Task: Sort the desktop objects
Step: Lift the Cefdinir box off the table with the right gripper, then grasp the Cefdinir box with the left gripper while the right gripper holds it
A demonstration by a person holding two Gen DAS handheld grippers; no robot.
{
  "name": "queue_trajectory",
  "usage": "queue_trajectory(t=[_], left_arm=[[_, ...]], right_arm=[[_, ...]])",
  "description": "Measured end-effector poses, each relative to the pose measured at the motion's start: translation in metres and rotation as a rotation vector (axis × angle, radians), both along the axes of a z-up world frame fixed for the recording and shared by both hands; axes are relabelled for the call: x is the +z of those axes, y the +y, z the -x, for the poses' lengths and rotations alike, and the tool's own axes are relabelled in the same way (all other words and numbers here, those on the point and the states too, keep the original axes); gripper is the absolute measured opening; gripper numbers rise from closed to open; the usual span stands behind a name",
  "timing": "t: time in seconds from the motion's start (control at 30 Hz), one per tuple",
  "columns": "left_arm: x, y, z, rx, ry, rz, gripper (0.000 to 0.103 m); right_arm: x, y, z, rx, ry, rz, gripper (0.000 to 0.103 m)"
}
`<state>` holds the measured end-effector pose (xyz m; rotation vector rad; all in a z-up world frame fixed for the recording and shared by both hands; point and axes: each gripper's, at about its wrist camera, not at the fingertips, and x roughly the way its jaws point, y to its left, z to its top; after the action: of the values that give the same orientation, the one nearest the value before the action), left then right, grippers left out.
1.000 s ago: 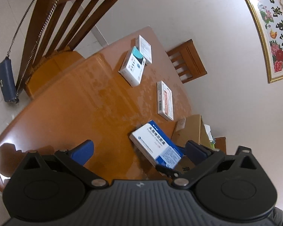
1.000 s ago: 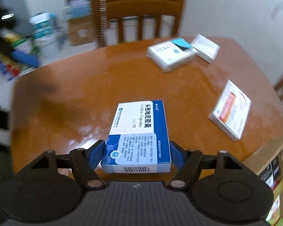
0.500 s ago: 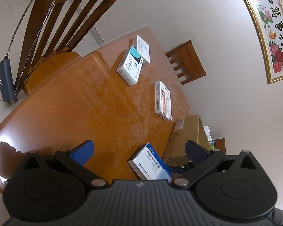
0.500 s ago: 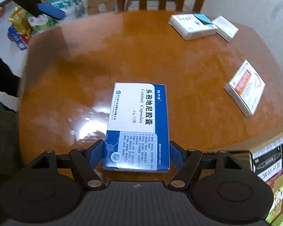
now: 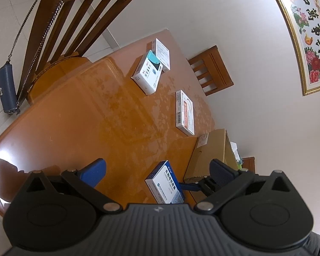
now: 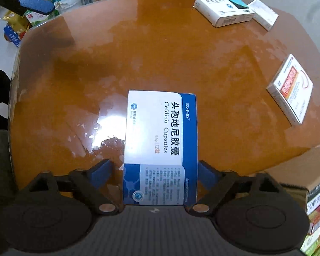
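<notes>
Right gripper (image 6: 153, 172) points steeply down at the glossy orange-brown wooden table (image 6: 160, 53), jaws just opening off the flat blue-and-white cardboard medicine box (image 6: 160, 147) lying between them, long axis along the fingers; left gripper (image 5: 157, 170) hangs open and empty, farther away.

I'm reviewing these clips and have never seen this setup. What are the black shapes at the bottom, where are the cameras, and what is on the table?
No robot here: a person holds a two-finger gripper in each hand, each carrying a fisheye camera looking along its jaws. The right gripper points down at a blue-and-white Cefdinir capsule box lying on the wooden table; its jaws have just been opening, the left pad clear of the box, so nothing is clamped. The left gripper is open and empty. Also on the table: a red-and-white medicine box, a white-and-teal box and a small white box.
</notes>
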<state>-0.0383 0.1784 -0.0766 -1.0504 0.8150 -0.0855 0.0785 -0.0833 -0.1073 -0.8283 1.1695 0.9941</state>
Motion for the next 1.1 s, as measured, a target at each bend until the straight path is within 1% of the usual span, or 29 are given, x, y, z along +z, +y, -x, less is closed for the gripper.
queue_trajectory(t=[0.03, 0.07, 0.1, 0.23, 0.37, 0.47, 0.63, 0.7, 0.87, 0.93, 1.03, 1.1], left_arm=[[0.000, 0.000, 0.000, 0.000, 0.000, 0.000, 0.102], [0.000, 0.000, 0.000, 0.000, 0.002, -0.002, 0.102], [0.000, 0.000, 0.000, 0.000, 0.002, -0.001, 0.102], [0.000, -0.001, -0.001, -0.003, 0.001, 0.002, 0.102], [0.001, -0.003, -0.004, -0.016, -0.006, 0.003, 0.102], [0.003, -0.007, -0.007, -0.045, -0.015, 0.007, 0.102], [0.009, -0.018, -0.019, -0.169, -0.053, 0.042, 0.102], [0.014, -0.025, -0.023, -0.229, -0.094, 0.037, 0.102], [0.040, -0.047, -0.029, -0.364, -0.238, -0.053, 0.102], [0.048, -0.054, -0.032, -0.413, -0.281, -0.053, 0.102], [0.058, -0.064, -0.037, -0.476, -0.317, -0.061, 0.102], [0.060, -0.069, -0.043, -0.500, -0.316, -0.064, 0.102]], right_arm=[[-0.001, 0.001, -0.002, -0.001, 0.009, 0.001, 0.081], [0.000, 0.001, -0.005, -0.003, 0.027, -0.004, 0.076], [0.000, 0.001, -0.006, -0.005, 0.033, -0.005, 0.076], [0.003, 0.000, -0.003, 0.027, 0.010, -0.009, 0.076], [0.018, -0.003, 0.007, 0.063, -0.057, -0.044, 0.076], [0.036, -0.006, 0.021, 0.130, -0.163, -0.068, 0.076], [0.066, -0.015, 0.040, 0.257, -0.321, -0.104, 0.076], [0.078, -0.023, 0.043, 0.288, -0.327, -0.128, 0.076], [0.108, -0.040, 0.053, 0.323, -0.341, -0.161, 0.076], [0.118, -0.042, 0.053, 0.334, -0.343, -0.174, 0.076], [0.130, -0.046, 0.057, 0.352, -0.356, -0.194, 0.076], [0.136, -0.049, 0.062, 0.373, -0.373, -0.209, 0.076]])
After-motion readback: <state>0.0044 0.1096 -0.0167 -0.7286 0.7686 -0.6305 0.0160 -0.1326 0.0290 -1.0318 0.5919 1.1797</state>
